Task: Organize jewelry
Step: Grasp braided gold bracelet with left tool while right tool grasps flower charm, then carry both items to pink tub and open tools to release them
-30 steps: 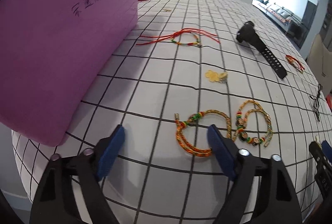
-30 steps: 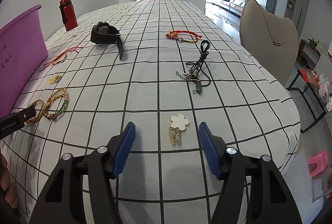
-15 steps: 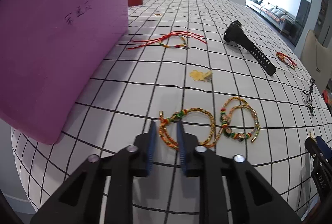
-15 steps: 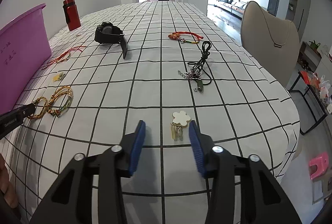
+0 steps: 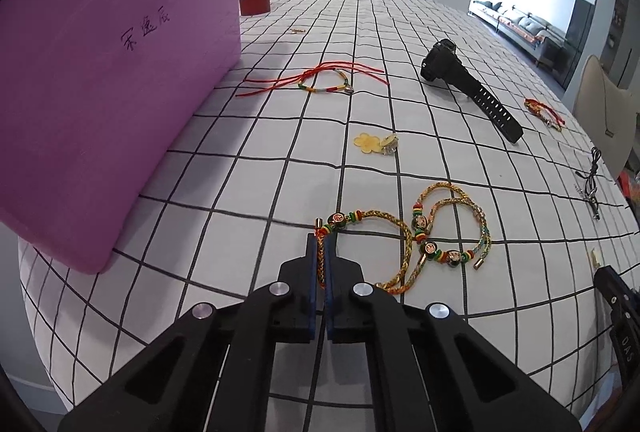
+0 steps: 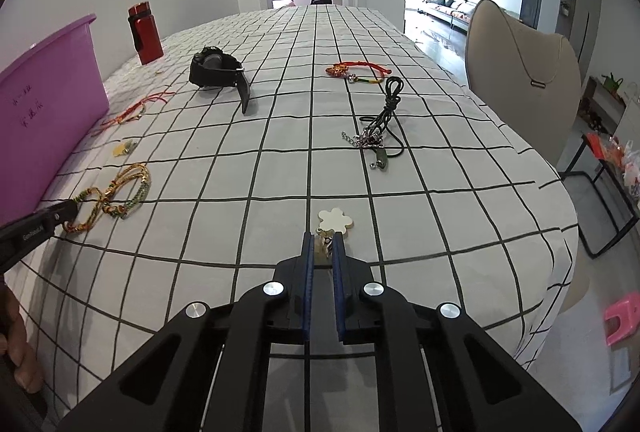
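- The purple plastic tub (image 5: pixel 104 87) stands at the left edge of the worktop (image 5: pixel 280 135), which is covered by a white cloth with a black grid. It is the likely place for the jewelry, in my judgement.
- The left gripper (image 5: pixel 320 252) is much the nearer to the tub. Its jaws are pressed together on the near loop of a braided gold bracelet (image 5: pixel 400 244), with the cord pinched between the blue pads.
- The bracelet lies just right of the tub's near corner. Its loops trail away from the jaws toward the right, so its long axis runs across the view.
- It is gold cord with red, yellow and green beads and small round charms, and looks limp and easily tangled.
- The right gripper (image 6: pixel 322 250) is well away from the tub, to its right. Its jaws are closing on the metal end of a pale flower-shaped charm (image 6: pixel 335 220); the flower lies just beyond the tips.
- Lifting both toward the tub would mean moving leftward.
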